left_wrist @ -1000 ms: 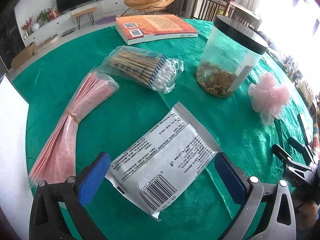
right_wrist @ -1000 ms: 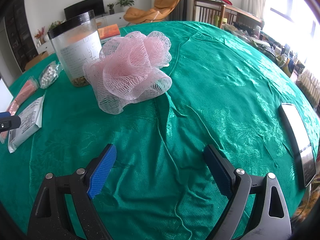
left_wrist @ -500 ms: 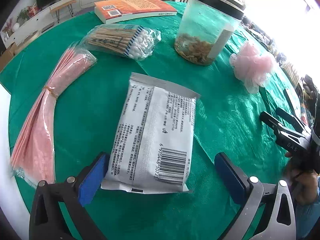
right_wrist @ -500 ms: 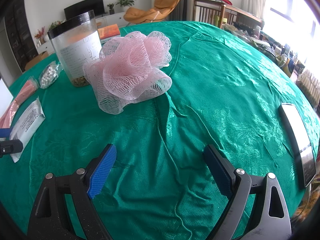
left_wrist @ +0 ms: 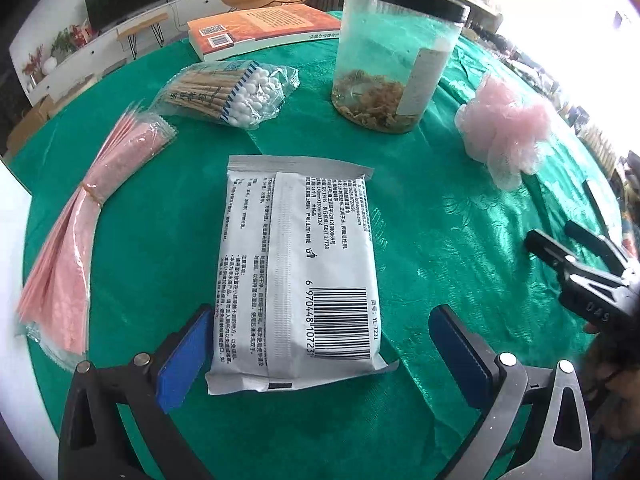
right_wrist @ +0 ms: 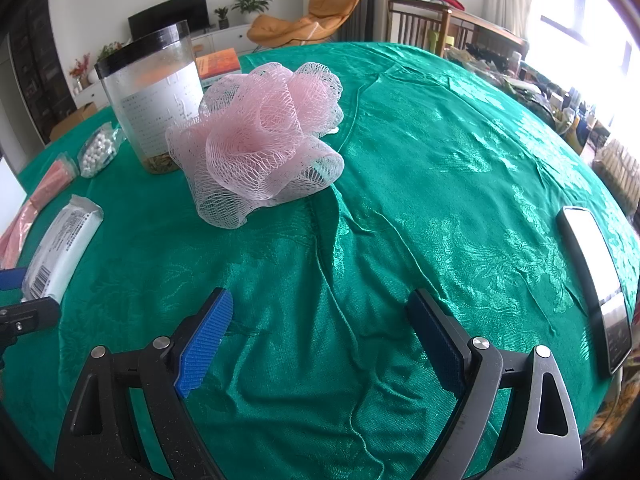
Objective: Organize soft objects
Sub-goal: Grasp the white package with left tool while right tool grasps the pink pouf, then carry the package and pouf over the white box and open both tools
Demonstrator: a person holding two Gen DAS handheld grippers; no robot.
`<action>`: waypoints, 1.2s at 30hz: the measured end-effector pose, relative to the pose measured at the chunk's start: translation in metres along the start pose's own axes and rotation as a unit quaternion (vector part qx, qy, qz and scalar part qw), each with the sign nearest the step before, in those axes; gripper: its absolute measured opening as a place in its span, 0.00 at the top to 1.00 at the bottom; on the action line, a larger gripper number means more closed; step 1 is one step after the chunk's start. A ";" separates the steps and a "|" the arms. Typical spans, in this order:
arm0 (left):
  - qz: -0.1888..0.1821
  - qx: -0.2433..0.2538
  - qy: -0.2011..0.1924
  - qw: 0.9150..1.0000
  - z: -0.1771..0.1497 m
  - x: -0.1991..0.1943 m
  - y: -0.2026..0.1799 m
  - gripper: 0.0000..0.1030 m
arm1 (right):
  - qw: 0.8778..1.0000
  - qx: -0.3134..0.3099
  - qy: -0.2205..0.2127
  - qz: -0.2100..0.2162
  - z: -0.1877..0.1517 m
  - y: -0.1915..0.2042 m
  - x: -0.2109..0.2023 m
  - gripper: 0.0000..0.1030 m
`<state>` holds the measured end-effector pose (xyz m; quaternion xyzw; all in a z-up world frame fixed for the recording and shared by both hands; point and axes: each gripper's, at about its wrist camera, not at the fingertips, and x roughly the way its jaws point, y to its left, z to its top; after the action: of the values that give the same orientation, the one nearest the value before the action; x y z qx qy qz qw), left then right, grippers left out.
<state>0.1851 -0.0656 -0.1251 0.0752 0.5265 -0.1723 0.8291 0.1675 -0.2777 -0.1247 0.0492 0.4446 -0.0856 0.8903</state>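
A white wet-wipe pack (left_wrist: 298, 272) with a barcode lies on the green tablecloth. My left gripper (left_wrist: 324, 356) is open, its blue pads on either side of the pack's near end, not closed on it. A pink mesh bath pouf (right_wrist: 260, 140) sits ahead of my right gripper (right_wrist: 320, 344), which is open and empty over bare cloth; the pouf also shows in the left wrist view (left_wrist: 504, 132). A bag of cotton swabs (left_wrist: 232, 92) and a bundle of pink plastic bags (left_wrist: 88, 200) lie to the left. The pack also shows in the right wrist view (right_wrist: 60, 248).
A clear jar with a black lid (left_wrist: 396, 60) stands behind the pack, and shows beside the pouf in the right wrist view (right_wrist: 156, 96). An orange book (left_wrist: 260, 28) lies at the far edge. A phone (right_wrist: 596, 280) lies at the right. White board (left_wrist: 12, 280) at left.
My left gripper has swung round and moved closer, so the wipe pack now lies lengthwise between its open fingers. The right gripper has not moved.
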 end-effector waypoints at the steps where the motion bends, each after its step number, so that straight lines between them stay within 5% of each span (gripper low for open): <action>1: 0.022 0.010 0.001 1.000 -0.001 0.002 -0.005 0.01 | 1.000 0.001 0.000 0.001 0.000 0.000 0.000 0.11; 3: 0.027 0.003 -0.023 0.999 -0.003 -0.002 -0.007 0.13 | 1.000 0.006 0.001 0.011 0.000 -0.003 -0.003 0.13; 4: 0.034 -0.010 -0.036 0.999 -0.003 -0.006 -0.005 0.31 | 0.999 0.027 -0.005 0.023 0.002 -0.010 -0.008 0.13; 8: 0.024 -0.067 -0.053 0.996 -0.004 -0.010 0.007 0.33 | 0.989 0.105 -0.087 0.065 0.017 -0.040 -0.038 0.13; 15: -0.005 -0.131 -0.073 0.989 -0.011 -0.023 0.022 0.34 | 0.988 -0.029 -0.009 0.152 0.093 0.010 0.015 0.16; 16: -0.009 -0.140 -0.078 0.987 -0.014 -0.028 0.025 0.34 | 0.986 -0.042 0.018 0.161 0.095 0.017 0.031 0.26; 17: -0.012 -0.148 -0.085 0.985 -0.017 -0.034 0.028 0.34 | 0.986 -0.051 0.041 0.156 0.096 0.018 0.046 0.69; 19: -0.015 -0.162 -0.100 0.982 -0.026 -0.049 0.034 0.34 | 0.985 -0.031 0.047 0.162 0.100 0.012 0.057 0.70; 27: -0.036 -0.190 -0.180 0.964 -0.054 -0.135 0.049 0.34 | 0.983 -0.013 -0.109 0.145 0.120 0.005 -0.052 0.75; 31: -0.011 -0.201 -0.207 0.957 -0.085 -0.189 0.076 0.33 | 0.968 -0.055 -0.129 0.210 0.118 0.050 -0.116 0.74; 36: 0.082 -0.238 -0.218 0.943 -0.143 -0.252 0.138 0.33 | 0.933 -0.138 -0.093 0.320 0.085 0.154 -0.171 0.74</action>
<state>0.0169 0.1587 0.0310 -0.1207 0.3504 0.0144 0.9287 0.1632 -0.1217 0.0645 0.0576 0.3278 0.2618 0.9059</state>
